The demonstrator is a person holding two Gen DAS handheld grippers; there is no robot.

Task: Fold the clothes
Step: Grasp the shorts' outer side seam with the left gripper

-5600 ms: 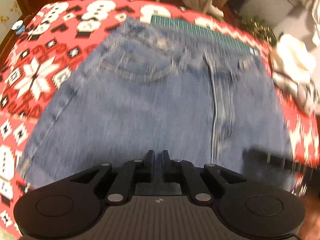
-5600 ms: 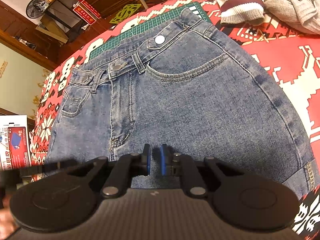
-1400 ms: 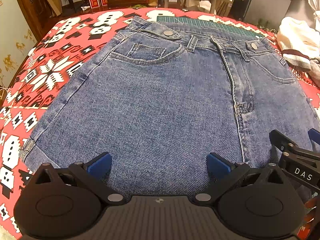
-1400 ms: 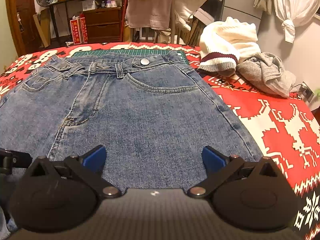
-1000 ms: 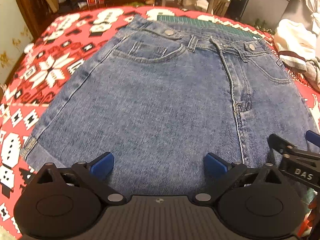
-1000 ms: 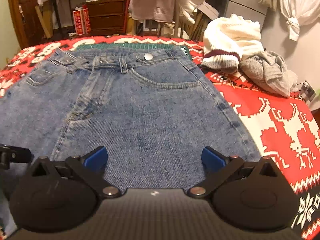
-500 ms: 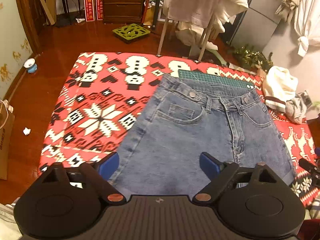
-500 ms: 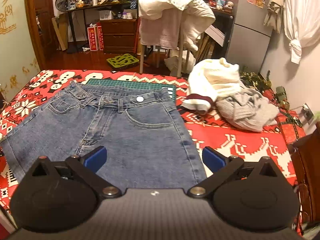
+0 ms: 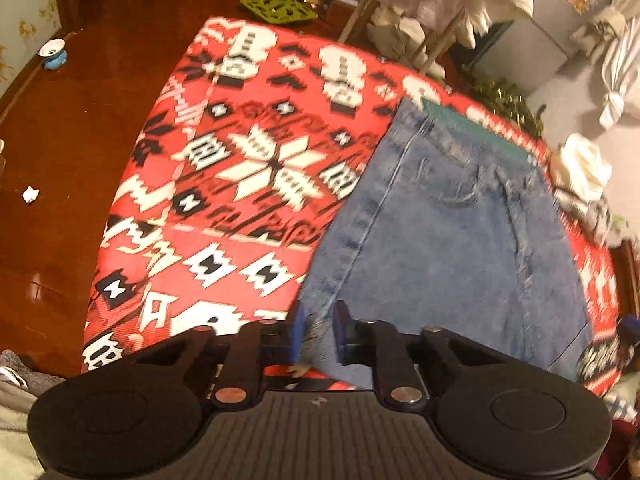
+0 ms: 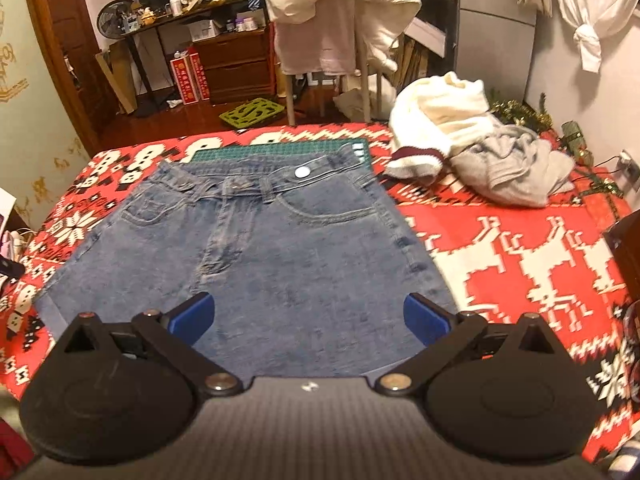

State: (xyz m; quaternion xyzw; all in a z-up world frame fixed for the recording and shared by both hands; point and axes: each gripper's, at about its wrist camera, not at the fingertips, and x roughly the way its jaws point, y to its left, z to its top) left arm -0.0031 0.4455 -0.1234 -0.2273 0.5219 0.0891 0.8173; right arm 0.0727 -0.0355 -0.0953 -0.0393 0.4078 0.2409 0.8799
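The blue denim shorts (image 10: 256,256) lie flat and face up on the bench under a red, white and black patterned knit cloth (image 10: 520,256), with the waistband resting on a green cutting mat (image 10: 280,148) at the far side of the shorts. No fold shows in them, so the folding proper looks barely begun; every fold seems left to make.

The left tongs (image 9: 317,336) sit at the shorts' near left hem corner, their blue pads drawn close with a bit of frayed denim edge between them. They appear to be pinching that corner, though blur keeps the contact from being certain. The right tongs (image 10: 307,316) are spread wide above the near hem of the shorts, holding nothing.

Beyond the shorts' right side, well apart from them, a cream knitted garment with a maroon stripe (image 10: 436,128) and a crumpled grey garment (image 10: 512,172) wait in a heap on the cloth, unfolded. They are likely work for later.
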